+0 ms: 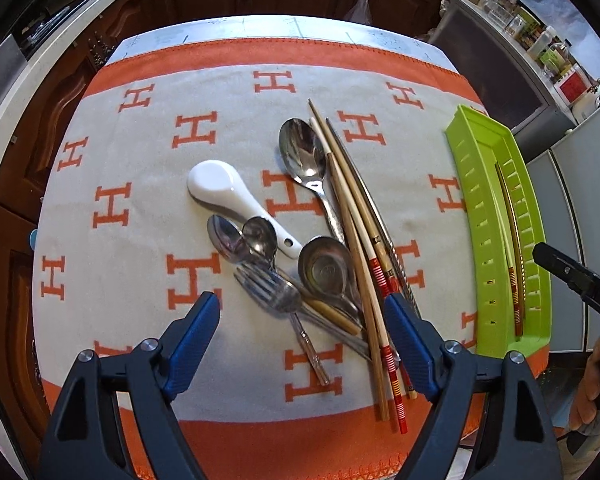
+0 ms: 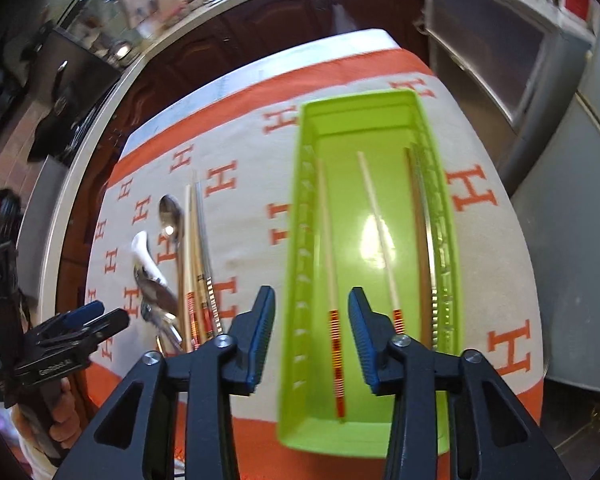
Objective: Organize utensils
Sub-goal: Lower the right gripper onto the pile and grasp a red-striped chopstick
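Several chopsticks [image 2: 332, 276] lie inside the green tray [image 2: 300, 216]; both hand-held grippers, left [image 1: 302, 324] and right [image 2: 312, 336], gape empty.

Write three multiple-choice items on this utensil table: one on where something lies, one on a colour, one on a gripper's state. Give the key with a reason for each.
1. Where does the green tray sit relative to the loose pile of utensils, seen from the right wrist camera?
A. to the right of it
B. underneath it
C. to the left of it

2. What colour is the ceramic spoon?
A. black
B. white
C. green

3. How does the left gripper stand?
A. shut on a fork
B. shut on the ceramic spoon
C. open, holding nothing

Key:
1 A, the tray lies on the cloth to the right of the pile, apart from it.
2 B, its bowl and handle are glossy white.
3 C, the blue pads stand wide apart above the pile and press on nothing.
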### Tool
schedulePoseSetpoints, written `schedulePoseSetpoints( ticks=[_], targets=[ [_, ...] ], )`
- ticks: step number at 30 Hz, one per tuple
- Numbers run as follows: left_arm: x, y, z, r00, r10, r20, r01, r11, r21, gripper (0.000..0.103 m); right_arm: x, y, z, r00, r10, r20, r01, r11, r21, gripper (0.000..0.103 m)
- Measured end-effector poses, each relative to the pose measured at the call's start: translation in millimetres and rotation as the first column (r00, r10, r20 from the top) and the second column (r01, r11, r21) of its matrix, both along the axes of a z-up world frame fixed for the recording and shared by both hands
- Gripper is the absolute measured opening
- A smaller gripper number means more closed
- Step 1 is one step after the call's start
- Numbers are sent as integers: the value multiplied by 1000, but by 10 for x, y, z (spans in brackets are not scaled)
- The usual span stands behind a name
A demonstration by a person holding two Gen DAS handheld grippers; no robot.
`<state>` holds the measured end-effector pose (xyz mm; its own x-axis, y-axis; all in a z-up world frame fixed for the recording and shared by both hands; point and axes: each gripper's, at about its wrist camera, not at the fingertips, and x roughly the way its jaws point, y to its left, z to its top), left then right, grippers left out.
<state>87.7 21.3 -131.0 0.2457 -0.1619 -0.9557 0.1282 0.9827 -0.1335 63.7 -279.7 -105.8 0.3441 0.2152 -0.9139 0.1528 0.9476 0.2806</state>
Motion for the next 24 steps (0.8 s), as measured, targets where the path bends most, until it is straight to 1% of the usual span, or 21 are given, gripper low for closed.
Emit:
schedulePoseSetpoints(
  ticks=[2, 3, 6, 10, 13, 16, 21, 22, 23, 24],
  targets=[
    [-32, 37, -3, 1000, 11, 3, -11, 1000, -2, 82, -22, 143, 89, 999, 31, 25, -31, 999, -15, 51],
    [-47, 54, -4, 1000, 17, 6, -17, 1000, 0, 82, -27, 202, 127, 998, 44, 34, -44, 999, -17, 52],
    [-98, 113, 3, 999, 33, 23, -33, 999, 8, 82, -46, 389, 199, 995, 81, 52, -80, 997, -21, 52],
    [-168, 176, 28, 997, 54, 60, -53, 999, -6, 82, -70, 592, 199, 993, 109, 55, -105, 992, -69, 53],
    [-212, 189, 43, 994, 57, 91, -58, 998, 0, 82, -83, 671, 138, 991, 126, 40, -123, 991, -54, 53],
    [-260, 162, 22, 993, 36, 116, -37, 999, 6, 82, -107, 784, 94, 986, 162, 43, -160, 986, -38, 53],
    [-307, 63, -91, 993, -13, 114, 16, 1000, -24, 82, -129, 985, 4, 975, 220, 43, -218, 975, -39, 53],
    [-310, 41, -116, 994, -23, 111, 26, 999, -31, 78, -125, 1010, -21, 973, 228, 41, -226, 973, -43, 52],
    [-310, 21, -144, 994, -32, 107, 36, 999, -34, 74, -121, 1035, -47, 971, 236, 39, -235, 971, -46, 49],
    [-304, 11, -170, 994, -38, 101, 42, 999, -29, 72, -111, 1073, -83, 967, 252, 35, -250, 967, -51, 46]
  ],
)
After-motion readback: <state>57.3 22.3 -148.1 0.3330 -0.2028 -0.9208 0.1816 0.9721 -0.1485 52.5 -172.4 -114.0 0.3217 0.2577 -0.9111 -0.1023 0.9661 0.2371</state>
